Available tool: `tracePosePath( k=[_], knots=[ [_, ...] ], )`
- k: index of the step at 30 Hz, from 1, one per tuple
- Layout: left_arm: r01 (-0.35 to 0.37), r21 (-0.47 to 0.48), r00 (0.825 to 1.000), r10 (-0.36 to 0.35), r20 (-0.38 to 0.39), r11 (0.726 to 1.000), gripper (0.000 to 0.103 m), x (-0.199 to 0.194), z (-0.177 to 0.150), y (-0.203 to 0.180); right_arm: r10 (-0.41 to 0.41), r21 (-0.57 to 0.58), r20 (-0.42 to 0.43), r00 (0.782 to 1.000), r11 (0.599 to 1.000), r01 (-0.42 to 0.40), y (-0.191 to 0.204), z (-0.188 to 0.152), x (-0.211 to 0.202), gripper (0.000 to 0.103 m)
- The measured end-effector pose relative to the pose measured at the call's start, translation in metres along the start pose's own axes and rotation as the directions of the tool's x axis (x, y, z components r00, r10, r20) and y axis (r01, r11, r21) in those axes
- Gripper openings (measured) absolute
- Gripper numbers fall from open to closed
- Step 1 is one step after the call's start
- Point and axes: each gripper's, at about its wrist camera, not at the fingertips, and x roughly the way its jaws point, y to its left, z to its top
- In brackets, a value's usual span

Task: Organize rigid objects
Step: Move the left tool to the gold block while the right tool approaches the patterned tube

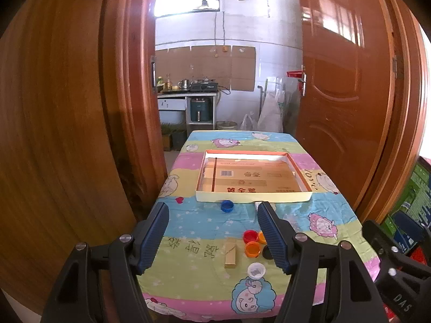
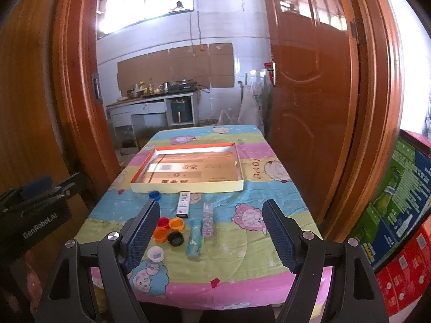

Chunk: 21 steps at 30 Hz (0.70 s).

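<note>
A shallow cardboard tray [image 1: 253, 196] [image 2: 188, 188] lies in the middle of the cartoon-print table, nothing inside it. In front of it sit a blue cap [image 1: 227, 206] [image 2: 155, 194], a red cap [image 1: 250, 236] [image 2: 163, 221], two orange caps [image 1: 253, 249] [image 2: 176, 224], a black cap [image 2: 175, 238] and a white cap [image 1: 256, 270] [image 2: 155, 253]. A gold box [image 1: 231, 255] lies left of the caps. A white box [image 2: 184, 204], a pink box [image 2: 208, 219] and a teal box [image 2: 194, 239] lie to their right. My left gripper [image 1: 212, 207] and right gripper [image 2: 211, 203] hover open above the near table edge, holding nothing.
Brown wooden doors [image 1: 344, 107] [image 2: 309, 107] flank the table on both sides, with a kitchen beyond the doorway. Stacked green and red cartons [image 2: 398, 202] stand close on the right. The left tool's black body [image 2: 35, 215] shows at the right view's left edge.
</note>
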Motion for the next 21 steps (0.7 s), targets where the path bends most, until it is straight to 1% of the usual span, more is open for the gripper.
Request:
tracePosePath(
  k=[3, 7, 10, 15, 21],
  knots=[
    [0.009, -0.018, 1.0, -0.009, -0.015, 1.0, 0.069, 0.005, -0.002, 0.006, -0.007, 0.008, -0.003, 1.0, 1.0, 0.007, -0.002, -0.001, 0.002, 0.08],
    [-0.003, -0.007, 0.999, 0.002, -0.036, 1.0, 0.069, 0.013, -0.007, 0.007, -0.011, 0.01, -0.019, 1.0, 1.0, 0.011, -0.004, -0.003, 0.009, 0.08],
    [0.003, -0.001, 0.998, -0.003, -0.055, 1.0, 0.069, 0.021, -0.012, 0.006, -0.015, 0.01, -0.042, 0.999, 1.0, 0.015, -0.008, -0.006, 0.017, 0.08],
    [0.019, 0.018, 0.995, -0.017, -0.101, 1.0, 0.069, 0.044, -0.021, 0.002, -0.021, 0.023, -0.094, 0.995, 0.999, 0.023, -0.016, -0.01, 0.038, 0.08],
    [0.028, 0.031, 0.985, -0.022, -0.172, 0.999, 0.069, 0.08, -0.033, -0.002, -0.006, 0.044, -0.154, 0.988, 0.999, 0.013, -0.021, -0.017, 0.067, 0.08]
  ],
)
